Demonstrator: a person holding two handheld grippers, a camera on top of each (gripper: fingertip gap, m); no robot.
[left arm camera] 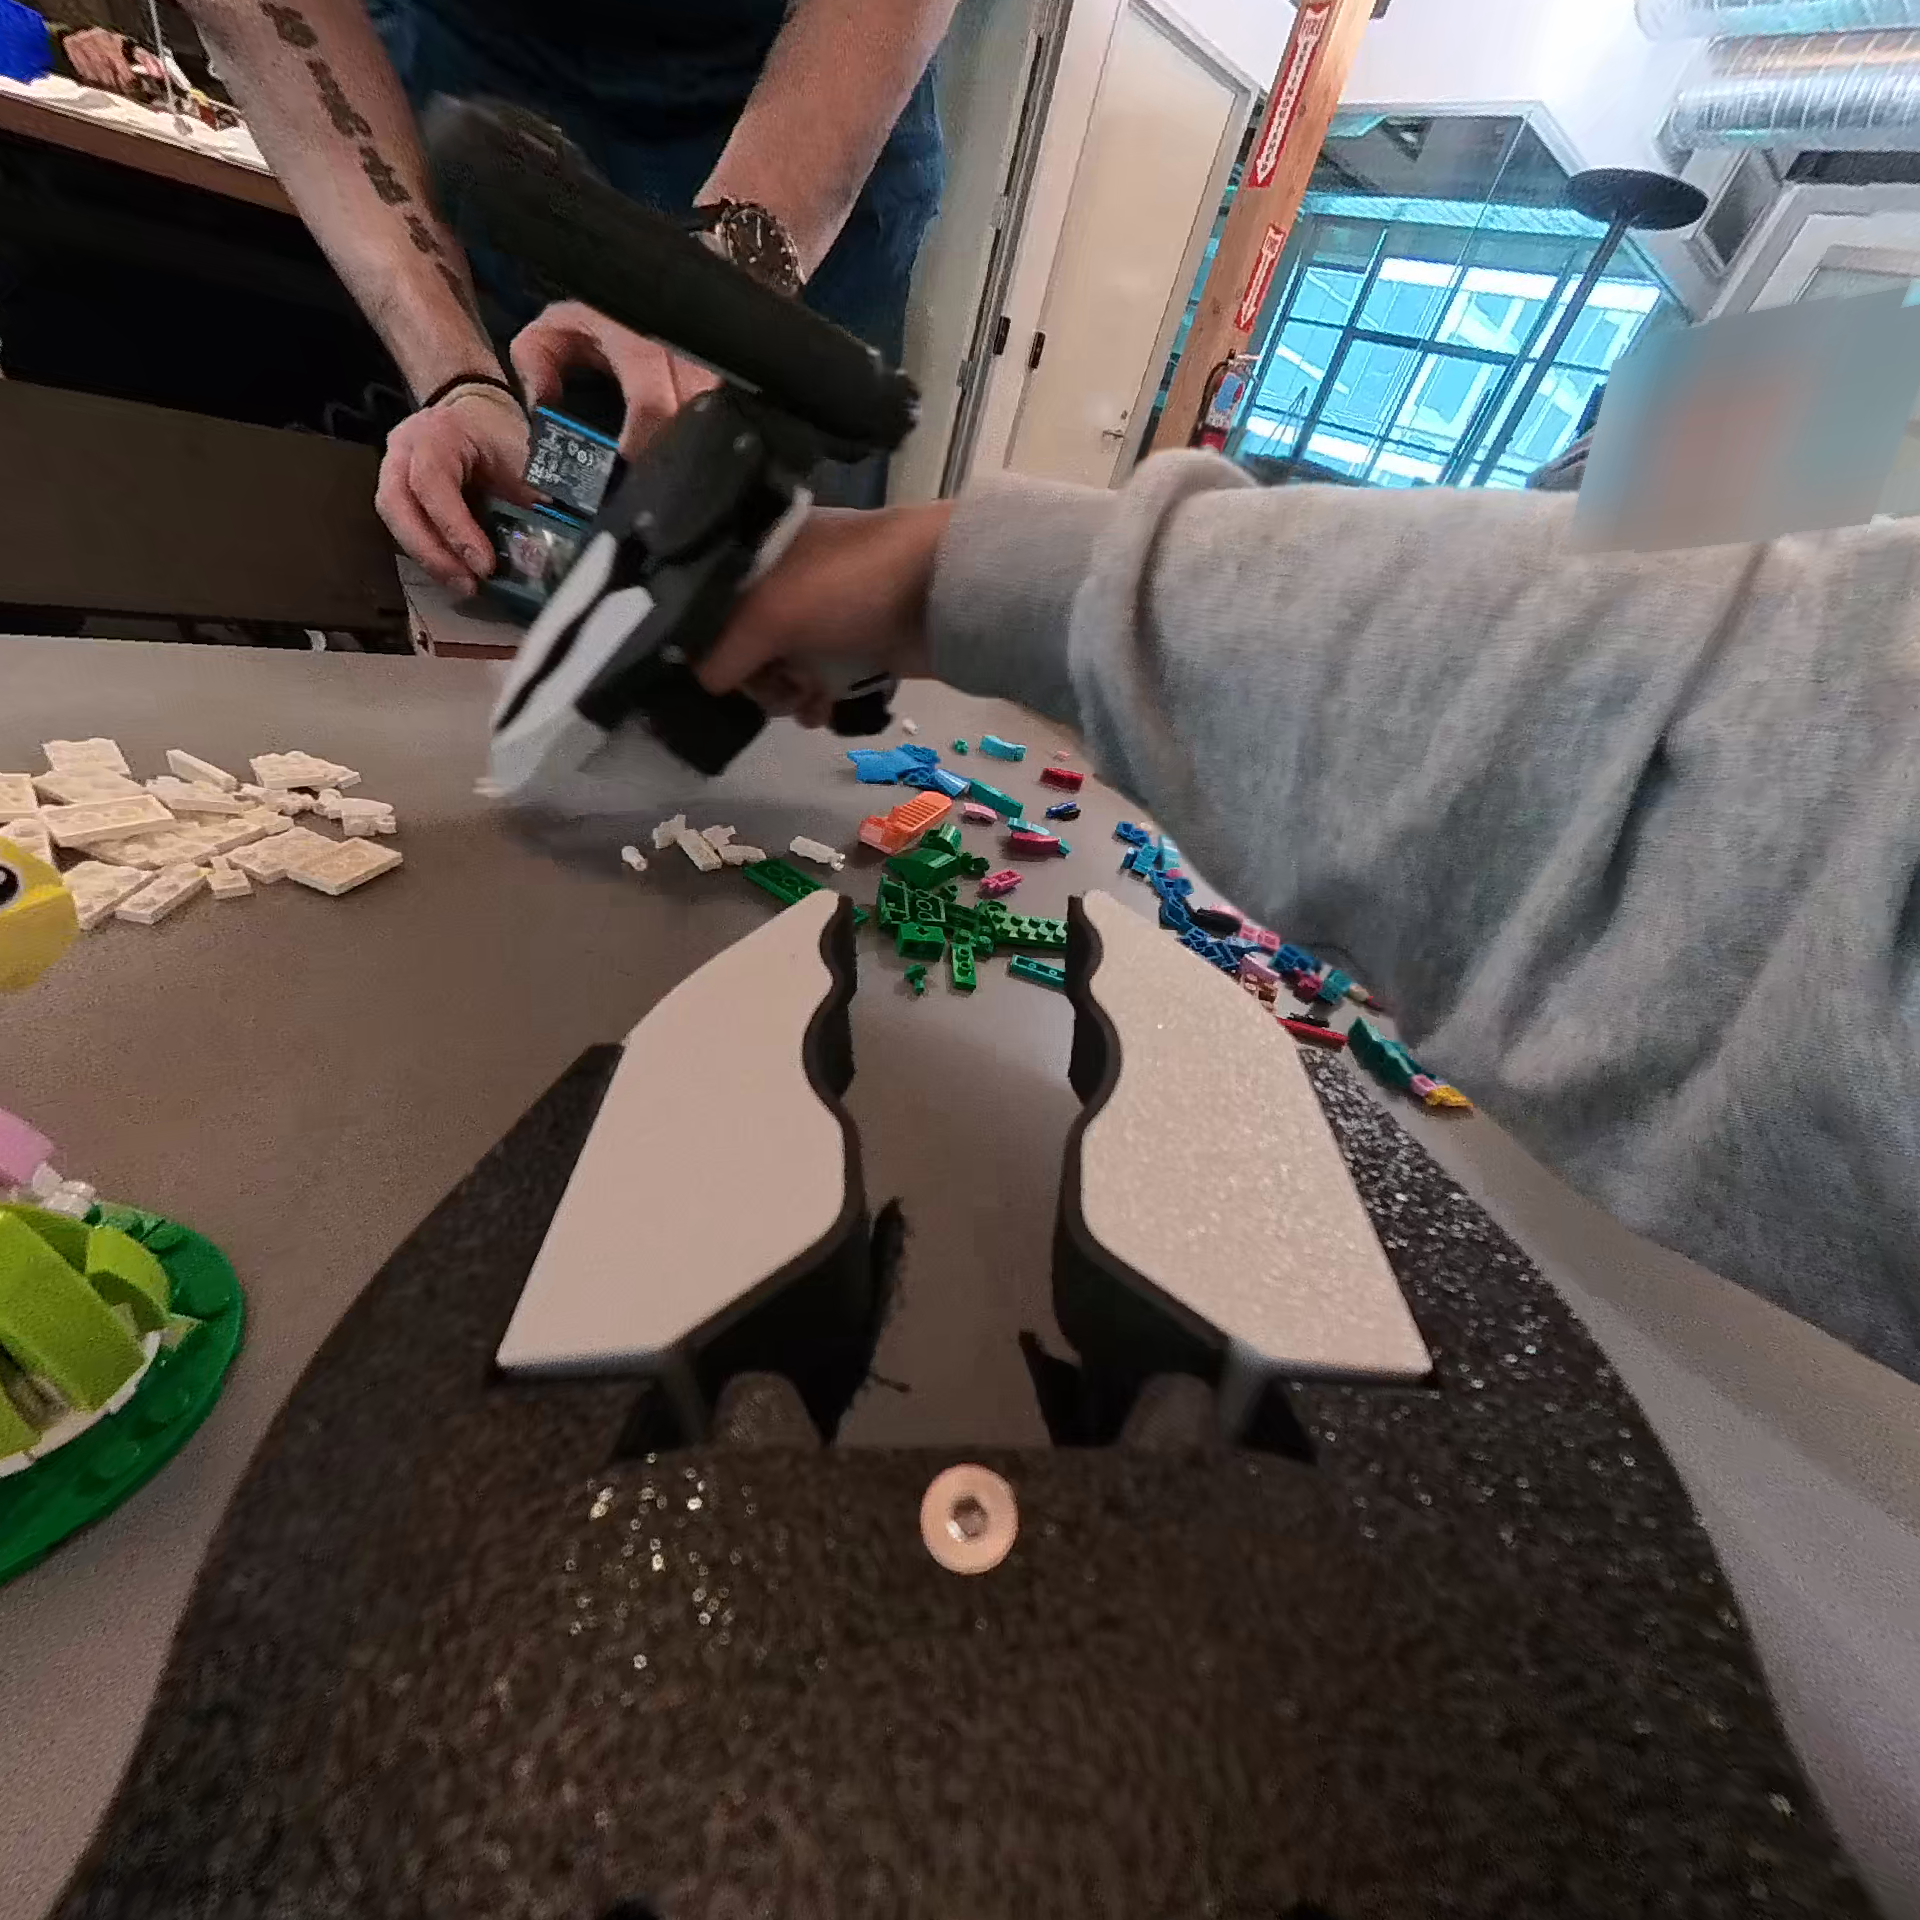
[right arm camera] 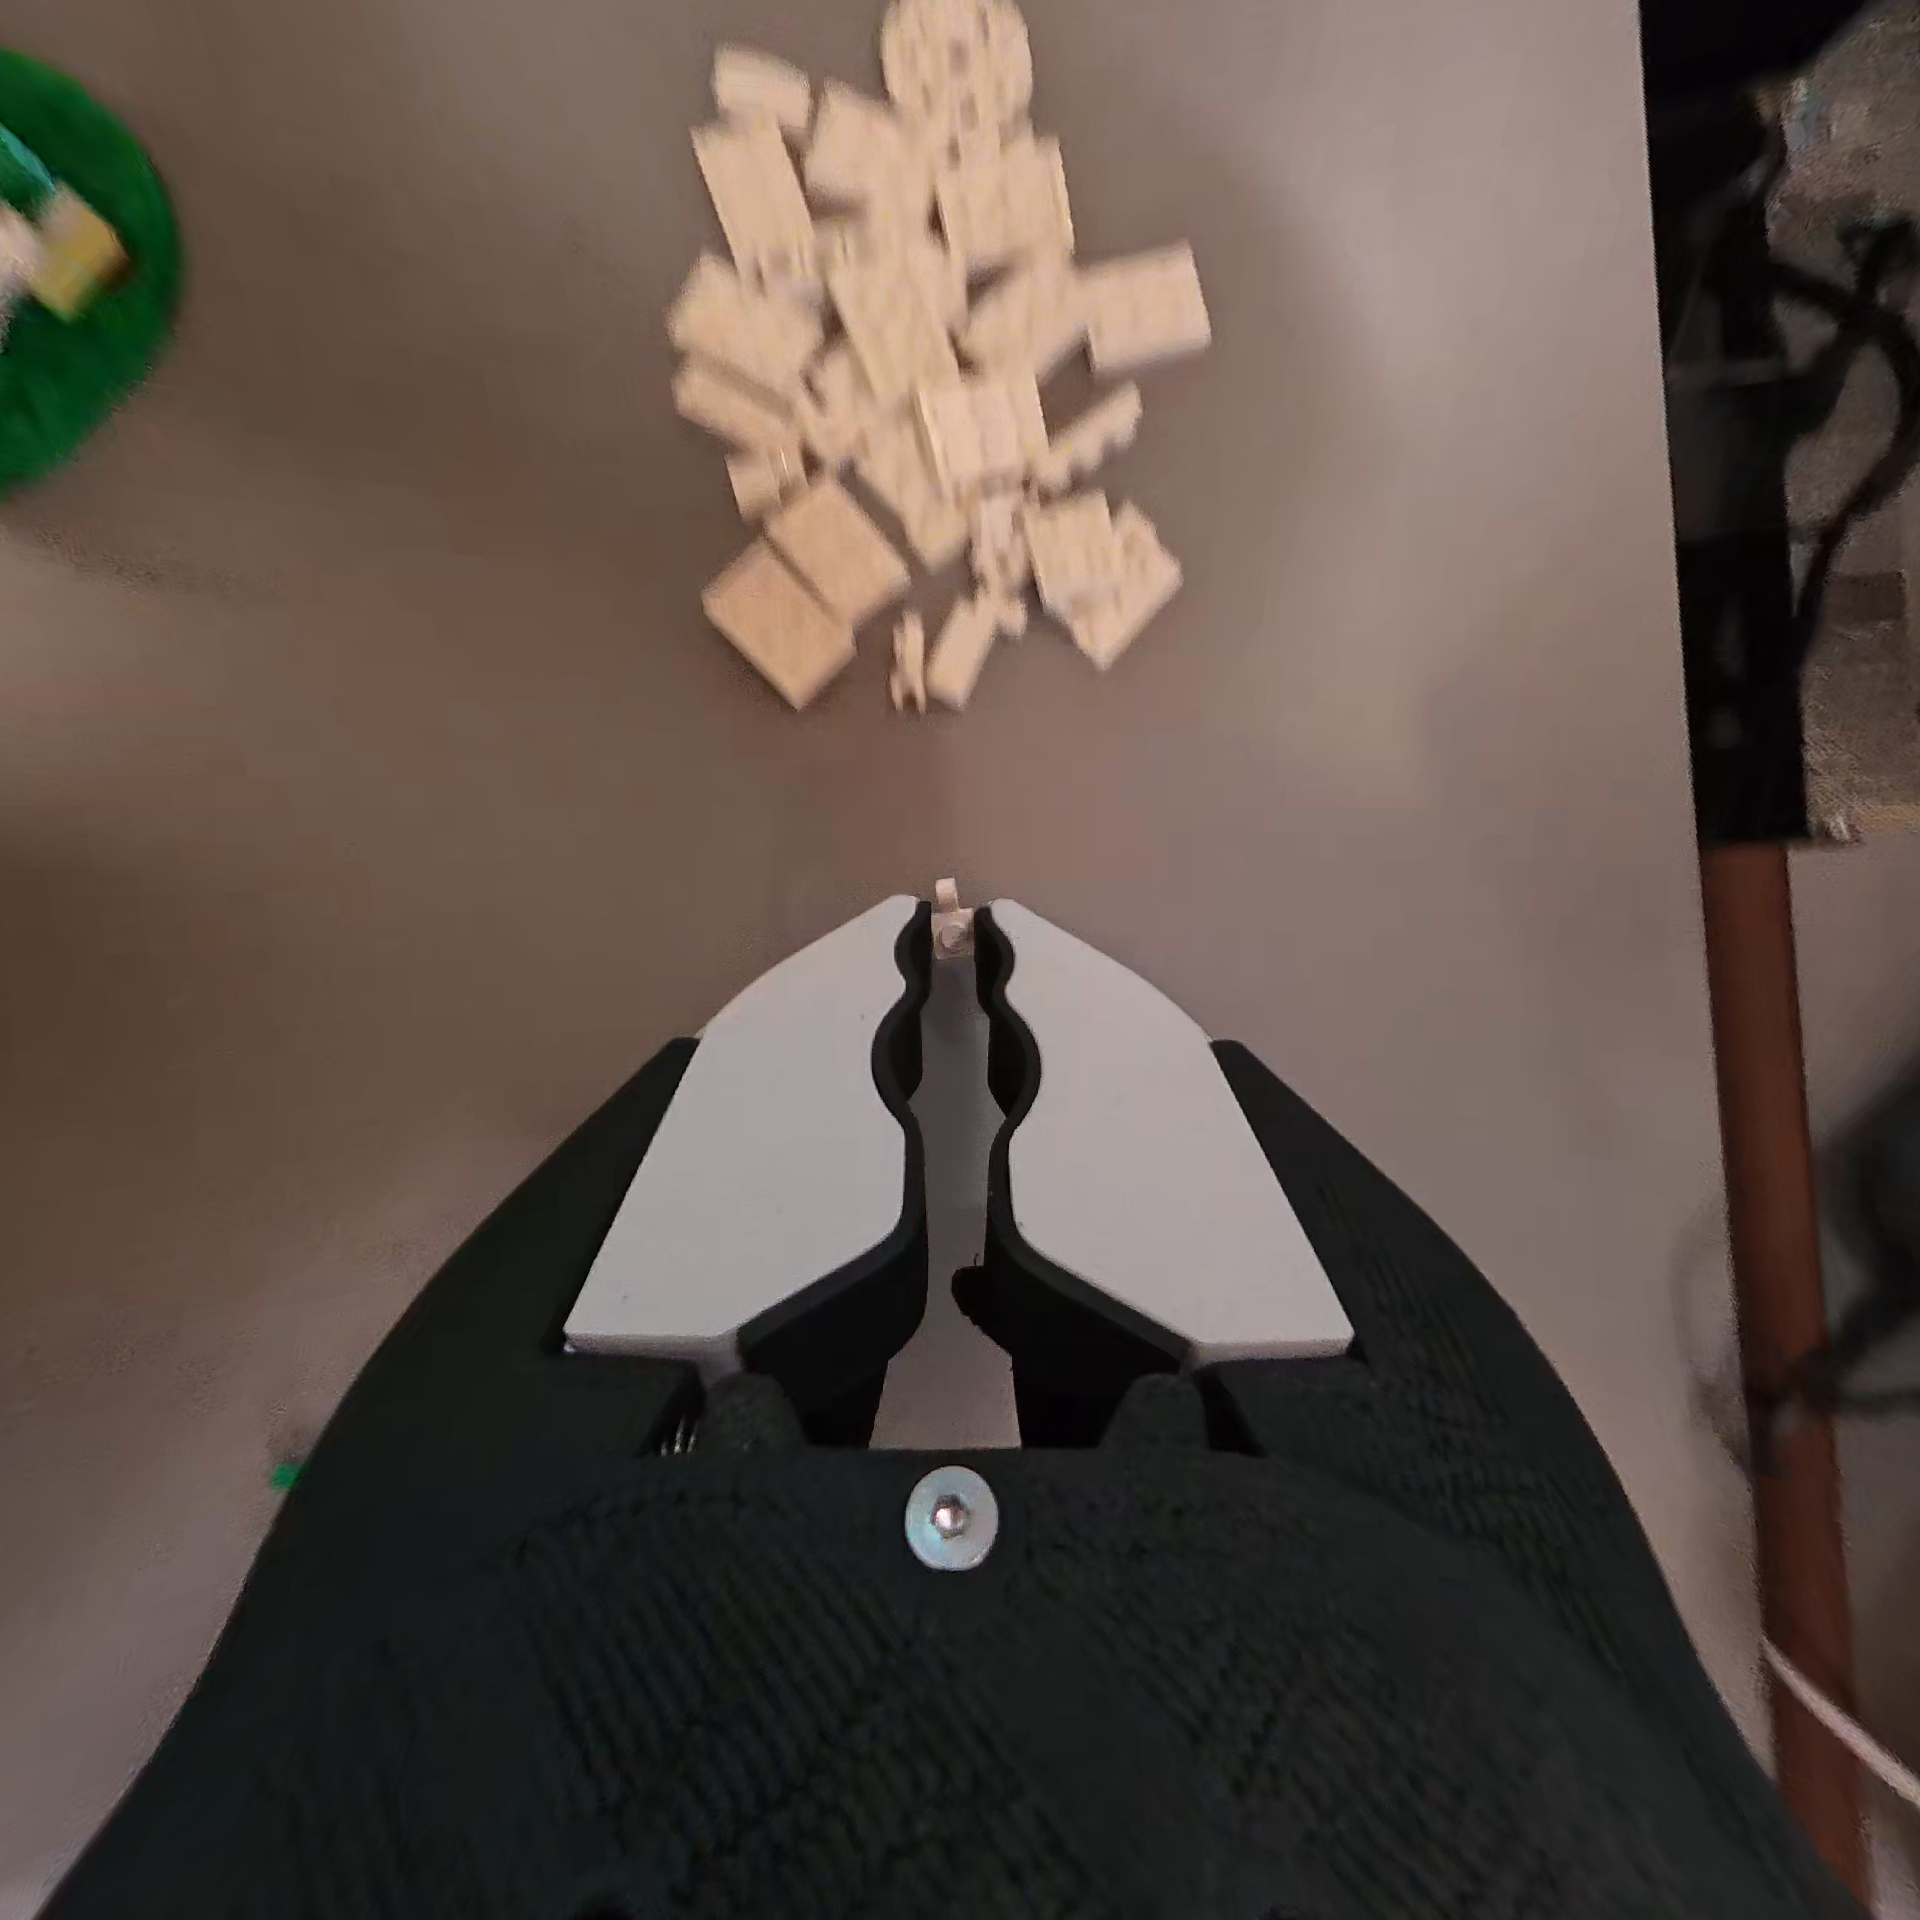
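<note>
Right tool (right arm camera: 951, 914) pinches tiny, seemingly white brick (right arm camera: 948, 928).

The left wrist view sits low over the grey table (left arm camera: 312, 1039), looking level across it toward the right gripper (left arm camera: 499, 779). The right wrist view looks steeply down, close above the table. Both share the white brick pile (right arm camera: 935, 353) and green round plate (left arm camera: 156, 1455).

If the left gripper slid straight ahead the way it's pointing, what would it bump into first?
Probably the loose green bricks: they lie on the grey table just beyond the open left gripper, in line with the gap between its fingers. Depth is hard to judge.
</note>
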